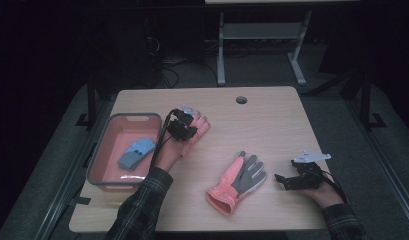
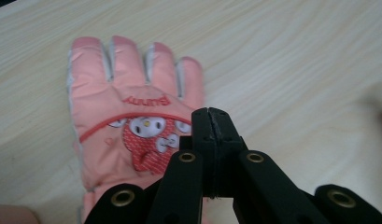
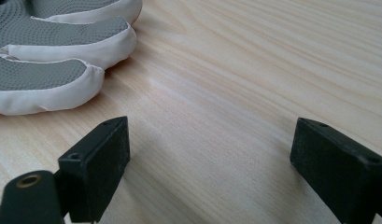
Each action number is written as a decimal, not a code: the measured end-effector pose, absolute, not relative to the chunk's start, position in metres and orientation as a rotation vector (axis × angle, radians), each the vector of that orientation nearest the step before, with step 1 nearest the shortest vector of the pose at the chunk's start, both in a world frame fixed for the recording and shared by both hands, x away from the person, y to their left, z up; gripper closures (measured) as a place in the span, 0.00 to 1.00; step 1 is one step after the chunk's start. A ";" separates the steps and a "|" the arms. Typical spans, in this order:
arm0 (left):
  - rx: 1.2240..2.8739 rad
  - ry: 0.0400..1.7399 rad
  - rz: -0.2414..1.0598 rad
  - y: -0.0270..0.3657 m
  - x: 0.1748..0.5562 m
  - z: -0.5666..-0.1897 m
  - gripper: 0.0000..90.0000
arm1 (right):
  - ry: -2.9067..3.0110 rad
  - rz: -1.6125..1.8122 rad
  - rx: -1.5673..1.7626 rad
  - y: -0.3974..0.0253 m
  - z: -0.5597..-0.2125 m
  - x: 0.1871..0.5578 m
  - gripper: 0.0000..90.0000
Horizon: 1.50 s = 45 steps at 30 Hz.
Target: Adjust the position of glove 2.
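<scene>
- High view: the left gripper (image 1: 183, 125) sits over a pink padded fabric glove (image 1: 199, 131) lying flat on the light wooden table (image 1: 272, 125), just beside the salmon plastic basket (image 1: 108, 127), which holds a pale blue glove (image 1: 136, 152). A second pink glove with grey palm (image 1: 238, 182) lies palm-up at centre; the right gripper (image 1: 282, 180) rests just beside it, to its right.
- Left gripper view: jaws are pressed together, tips over the cartoon-printed back of the pink glove (image 2: 132, 116); whether fabric is pinched cannot be told. Glove fingers point away, along the tool axis.
- Right gripper view: jaws stand wide apart on bare table; the grey-palmed glove's fingers (image 3: 44, 79) lie ahead-left, near.
</scene>
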<state>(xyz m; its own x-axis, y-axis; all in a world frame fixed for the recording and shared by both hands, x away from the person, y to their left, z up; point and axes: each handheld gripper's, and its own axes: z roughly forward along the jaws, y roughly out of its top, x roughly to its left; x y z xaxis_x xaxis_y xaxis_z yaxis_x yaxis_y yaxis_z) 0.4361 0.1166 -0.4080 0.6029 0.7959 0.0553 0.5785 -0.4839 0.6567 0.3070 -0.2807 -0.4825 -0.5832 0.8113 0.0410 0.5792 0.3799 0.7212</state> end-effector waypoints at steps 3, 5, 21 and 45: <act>2.241 1.115 0.474 0.115 0.445 -0.415 1.00 | 2.325 1.023 1.220 -0.281 -0.482 0.307 0.13; 2.261 1.142 0.484 0.114 0.450 -0.420 1.00 | 2.324 1.025 1.220 -0.281 -0.482 0.307 0.13; 2.339 1.160 0.443 0.104 0.456 -0.439 1.00 | 2.320 1.033 1.224 -0.282 -0.482 0.307 0.13; 2.415 1.108 0.517 0.100 0.456 -0.444 0.65 | 2.324 1.023 1.221 -0.281 -0.482 0.307 0.13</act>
